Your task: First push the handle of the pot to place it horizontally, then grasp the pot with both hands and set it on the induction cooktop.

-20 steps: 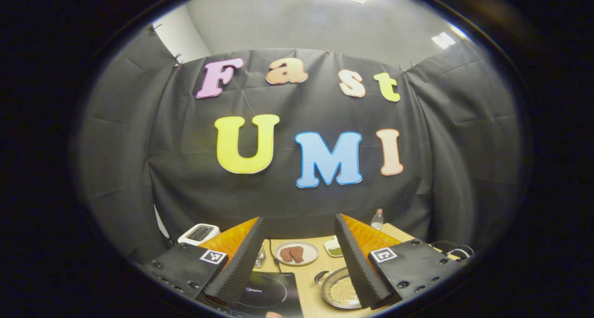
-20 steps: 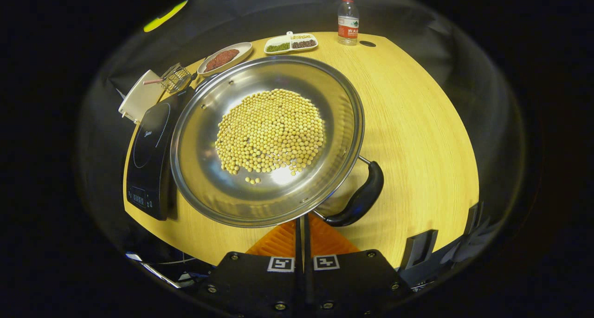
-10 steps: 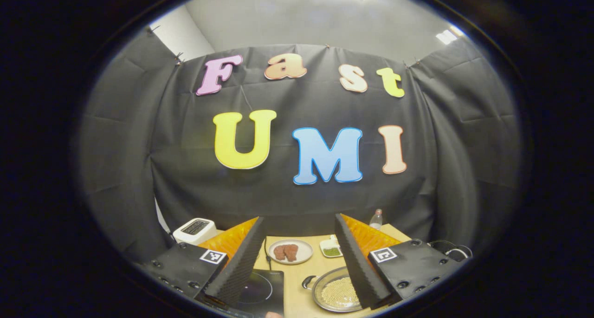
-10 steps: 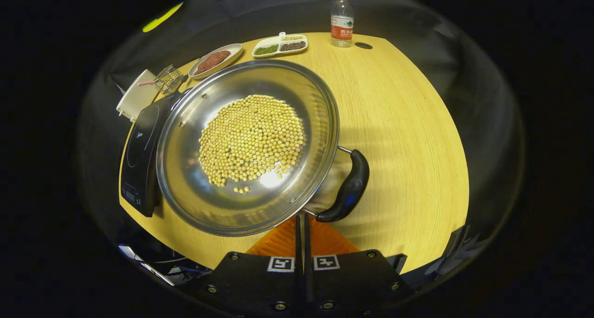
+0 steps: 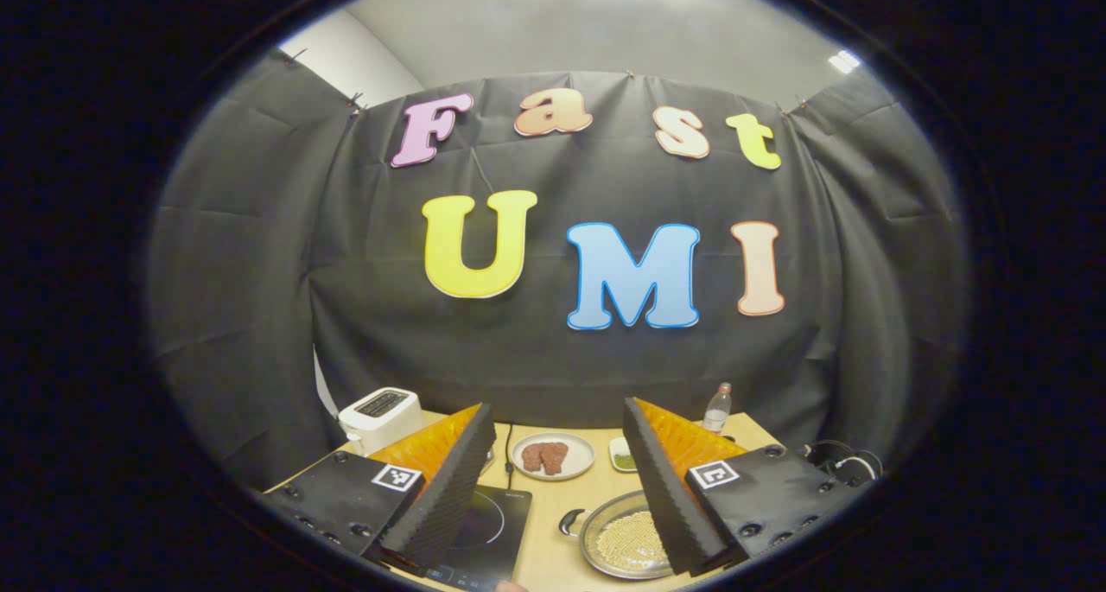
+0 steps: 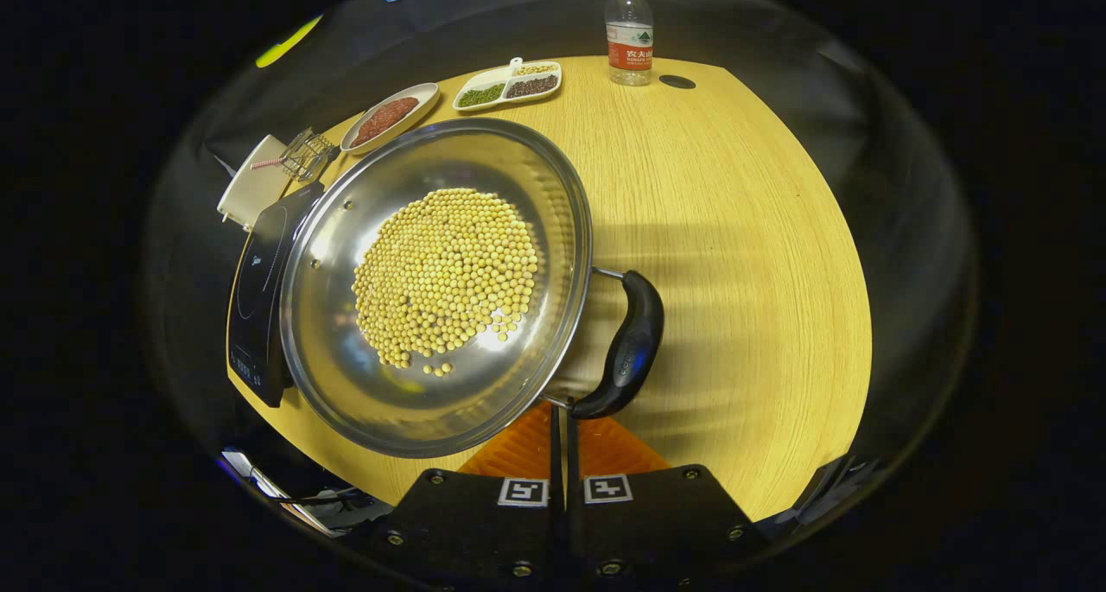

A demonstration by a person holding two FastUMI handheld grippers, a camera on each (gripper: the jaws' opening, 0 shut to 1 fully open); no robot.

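The pot, a wide shallow steel pan with a heap of yellow beans in its middle, sits on the wooden tabletop just beside the induction cooktop, its rim overlapping the cooktop's near edge in the right gripper view. One black loop handle juts from the pot's side toward the bare stretch of tabletop. The right gripper is held low before the pot, its jaws pressed together with nothing between them, their tips close to the lower end of that handle; whether they touch it cannot be told. In the left gripper view the left gripper is raised high and well back from the tabletop, its jaws spread wide and empty, and between them the pot and the cooktop show small below. Beyond the pot lie an oval plate with reddish-brown food, a divided white dish of green and dark beans and a plastic water bottle. A white toaster stands at the far left corner past the cooktop, with a small wire basket beside it.
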